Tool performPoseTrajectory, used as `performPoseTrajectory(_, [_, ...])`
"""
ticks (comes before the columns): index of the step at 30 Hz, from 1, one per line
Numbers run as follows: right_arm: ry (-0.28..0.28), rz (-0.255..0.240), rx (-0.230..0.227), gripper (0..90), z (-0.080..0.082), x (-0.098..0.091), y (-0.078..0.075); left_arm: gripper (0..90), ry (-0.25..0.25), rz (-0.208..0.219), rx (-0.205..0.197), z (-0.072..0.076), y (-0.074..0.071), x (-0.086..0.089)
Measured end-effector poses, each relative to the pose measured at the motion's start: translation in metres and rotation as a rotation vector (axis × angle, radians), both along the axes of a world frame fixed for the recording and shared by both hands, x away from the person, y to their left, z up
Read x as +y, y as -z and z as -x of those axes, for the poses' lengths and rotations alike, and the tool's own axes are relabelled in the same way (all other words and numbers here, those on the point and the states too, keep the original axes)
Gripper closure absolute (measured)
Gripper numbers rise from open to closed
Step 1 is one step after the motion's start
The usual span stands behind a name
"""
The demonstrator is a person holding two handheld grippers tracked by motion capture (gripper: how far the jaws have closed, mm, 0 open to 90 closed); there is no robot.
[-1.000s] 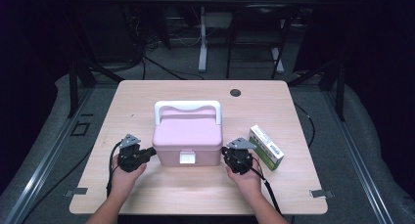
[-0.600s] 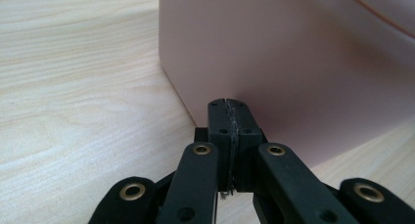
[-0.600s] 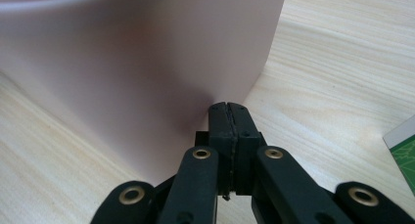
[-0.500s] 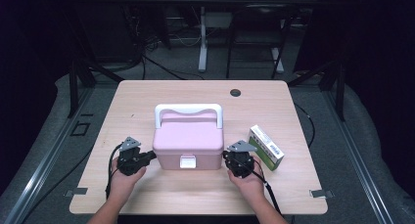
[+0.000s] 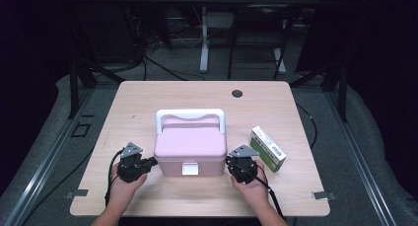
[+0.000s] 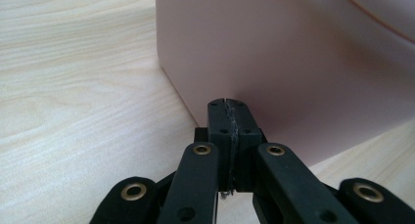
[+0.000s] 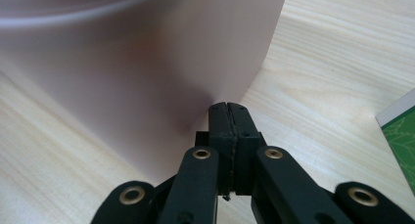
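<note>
Both sets of jaws pressed together, empty. Left gripper tip against left side of pink box, right gripper tip against right side. Box mid-table, lid closed, same spot as a second ago. Looks braced for squeeze-lift or slide.

You will find no legible text, brand, number or sign on anything in front of you. The green and white box at the right of the table carries a printed face, but in the high view its lettering is too small to read, and in the right gripper view its corner shows a green leaf pattern without characters. The pink case bears a white latch at its front and no marking that can be read. Your grippers show bare black metal and brass rivets, unlabelled.
</note>
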State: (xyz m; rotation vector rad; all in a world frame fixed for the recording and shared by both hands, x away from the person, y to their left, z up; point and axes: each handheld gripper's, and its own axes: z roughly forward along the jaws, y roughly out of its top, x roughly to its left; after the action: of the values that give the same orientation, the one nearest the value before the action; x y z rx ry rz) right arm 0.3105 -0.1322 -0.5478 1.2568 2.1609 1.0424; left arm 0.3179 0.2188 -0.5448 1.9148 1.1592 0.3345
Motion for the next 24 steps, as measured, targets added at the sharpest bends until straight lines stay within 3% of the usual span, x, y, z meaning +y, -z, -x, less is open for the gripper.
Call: performPoseTrajectory(24, [-0.031,0.029,0.029,90.0,0.039,-0.009,-0.004,89.8,0.057,-0.016,0.02,0.03,-0.003,-0.005])
